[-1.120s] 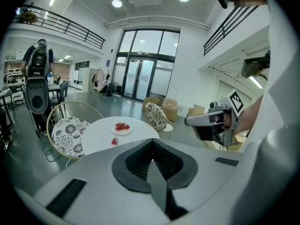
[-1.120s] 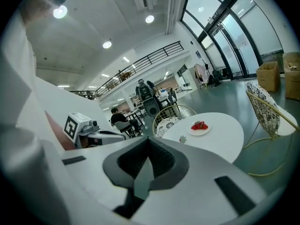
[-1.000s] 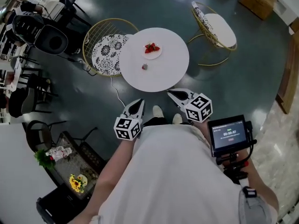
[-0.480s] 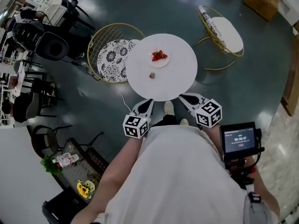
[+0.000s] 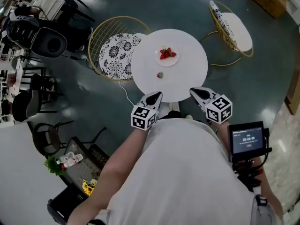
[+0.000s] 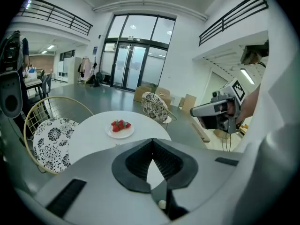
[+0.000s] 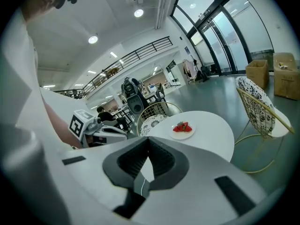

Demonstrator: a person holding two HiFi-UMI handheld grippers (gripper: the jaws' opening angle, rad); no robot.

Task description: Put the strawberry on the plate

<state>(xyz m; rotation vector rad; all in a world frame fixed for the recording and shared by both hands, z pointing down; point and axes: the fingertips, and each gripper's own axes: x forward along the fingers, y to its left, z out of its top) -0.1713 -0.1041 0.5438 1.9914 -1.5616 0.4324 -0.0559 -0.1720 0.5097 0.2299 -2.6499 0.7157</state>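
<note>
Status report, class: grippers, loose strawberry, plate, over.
Left gripper and right gripper shut, empty, near table edge. Loose strawberry on table, apart from plate. Nothing in between.

Your head view is dim and cool: the dark floor (image 5: 243,83) gives back pale patches of glare, while the white desk (image 5: 186,73) nearly blows out. Your left gripper view and right gripper view are much brighter, lit by round ceiling lights (image 7: 138,13) and daylight through the glass doors (image 6: 133,64). Both bow hard toward black corners, and the left claw (image 6: 153,146) and right claw (image 7: 146,148) look soft up close.
</note>
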